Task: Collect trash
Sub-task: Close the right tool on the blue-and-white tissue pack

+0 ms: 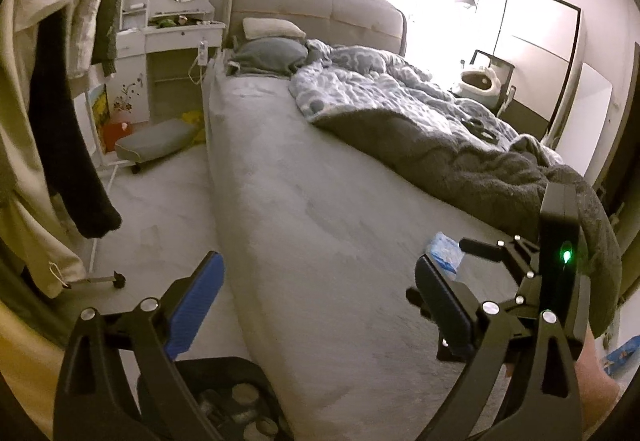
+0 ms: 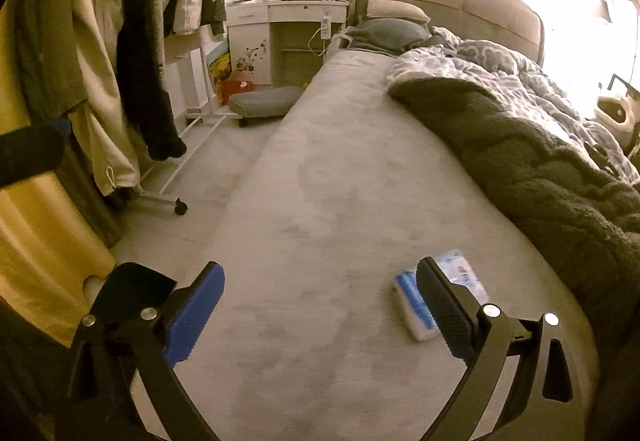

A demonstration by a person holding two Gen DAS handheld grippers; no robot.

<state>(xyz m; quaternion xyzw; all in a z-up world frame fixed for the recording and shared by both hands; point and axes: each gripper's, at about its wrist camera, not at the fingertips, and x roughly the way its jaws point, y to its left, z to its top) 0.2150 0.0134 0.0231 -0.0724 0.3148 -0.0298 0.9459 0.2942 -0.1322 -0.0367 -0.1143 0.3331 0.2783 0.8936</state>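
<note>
A flat blue-and-white plastic packet (image 2: 416,311) lies on the grey bed sheet (image 2: 320,181) near the foot of the bed. My right gripper (image 2: 320,289) is open and empty above the sheet; its right finger partly covers the packet. In the left wrist view the packet (image 1: 444,251) shows just past the right gripper's body (image 1: 556,265). My left gripper (image 1: 318,285) is open and empty over the bed's left edge. Below it a dark container (image 1: 236,401) holds several round items.
A crumpled grey-blue duvet (image 2: 520,129) covers the bed's right half. Pillows (image 2: 388,29) lie at the headboard. A clothes rack with hanging garments (image 2: 132,41) stands left. A white dressing table with a mirror (image 2: 296,1) and a low wheeled cushion stool (image 2: 264,101) stand beyond.
</note>
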